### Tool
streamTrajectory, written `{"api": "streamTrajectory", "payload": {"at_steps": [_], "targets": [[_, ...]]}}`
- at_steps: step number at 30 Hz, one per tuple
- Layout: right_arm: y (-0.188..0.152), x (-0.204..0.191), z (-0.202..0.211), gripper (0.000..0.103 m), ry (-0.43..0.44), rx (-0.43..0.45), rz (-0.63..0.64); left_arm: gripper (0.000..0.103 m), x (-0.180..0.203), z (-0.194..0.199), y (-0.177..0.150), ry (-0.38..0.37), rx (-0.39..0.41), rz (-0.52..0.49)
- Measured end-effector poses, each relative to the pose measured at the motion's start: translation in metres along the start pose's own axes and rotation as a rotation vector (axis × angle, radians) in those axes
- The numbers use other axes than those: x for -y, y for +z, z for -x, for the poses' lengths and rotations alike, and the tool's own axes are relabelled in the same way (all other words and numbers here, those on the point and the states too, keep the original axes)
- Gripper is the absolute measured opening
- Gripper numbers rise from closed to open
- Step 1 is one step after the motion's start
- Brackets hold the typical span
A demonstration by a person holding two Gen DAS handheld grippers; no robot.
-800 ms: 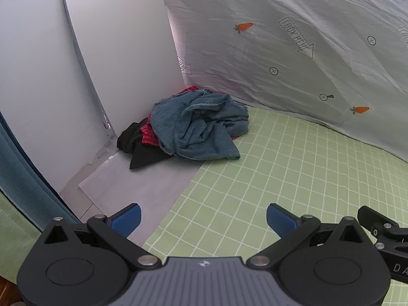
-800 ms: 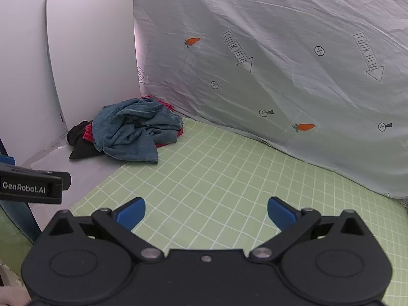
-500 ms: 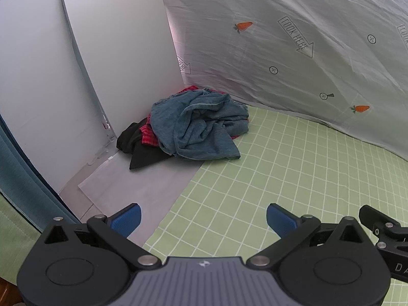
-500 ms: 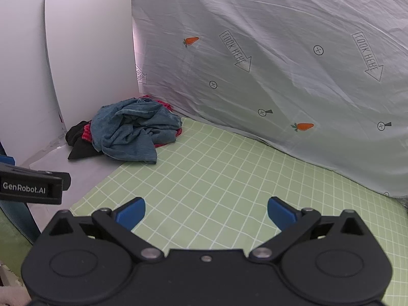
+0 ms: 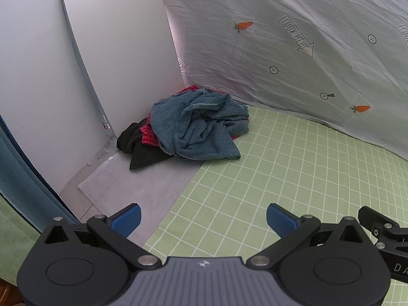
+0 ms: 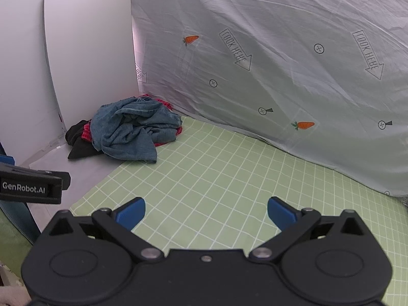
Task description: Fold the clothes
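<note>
A heap of clothes lies in the far left corner: a crumpled blue denim garment [image 5: 201, 125] on top, over a red checked piece [image 5: 149, 136] and a black piece [image 5: 142, 153]. The heap also shows in the right wrist view, with the blue garment [image 6: 132, 132] on top. My left gripper [image 5: 203, 220] is open and empty, well short of the heap, above the edge of the green checked mat [image 5: 280, 178]. My right gripper [image 6: 206, 215] is open and empty above the mat [image 6: 229, 178], to the right of the left one.
A white board [image 5: 119, 51] leans against the wall behind the heap. A grey printed sheet [image 5: 293, 46] hangs along the back. A grey cloth [image 5: 142, 188] lies left of the mat. A teal curtain [image 5: 17, 178] hangs at the left edge.
Both grippers have drifted very slightly; the scene and the heap are unchanged. Both stay open.
</note>
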State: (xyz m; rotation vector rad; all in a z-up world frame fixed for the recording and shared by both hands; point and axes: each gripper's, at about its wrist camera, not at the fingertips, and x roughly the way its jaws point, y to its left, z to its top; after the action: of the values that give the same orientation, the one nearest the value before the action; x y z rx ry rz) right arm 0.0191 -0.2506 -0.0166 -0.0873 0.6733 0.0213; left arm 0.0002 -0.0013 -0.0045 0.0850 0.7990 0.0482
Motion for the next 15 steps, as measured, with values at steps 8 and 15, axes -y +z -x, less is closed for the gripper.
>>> {"api": "streamTrajectory", "payload": {"at_steps": [8, 15], "targets": [[0.0021, -0.0015, -0.0005, 0.103, -0.002, -0.005, -0.001, 0.103, 0.0000, -0.0001, 0.0020, 0.001, -0.001, -0.002], [0.0035, -0.0026, -0.0018, 0.103, -0.003, -0.005, -0.003, 0.103, 0.0016, 0.0004, 0.0025, 0.005, 0.000, -0.001]]}}
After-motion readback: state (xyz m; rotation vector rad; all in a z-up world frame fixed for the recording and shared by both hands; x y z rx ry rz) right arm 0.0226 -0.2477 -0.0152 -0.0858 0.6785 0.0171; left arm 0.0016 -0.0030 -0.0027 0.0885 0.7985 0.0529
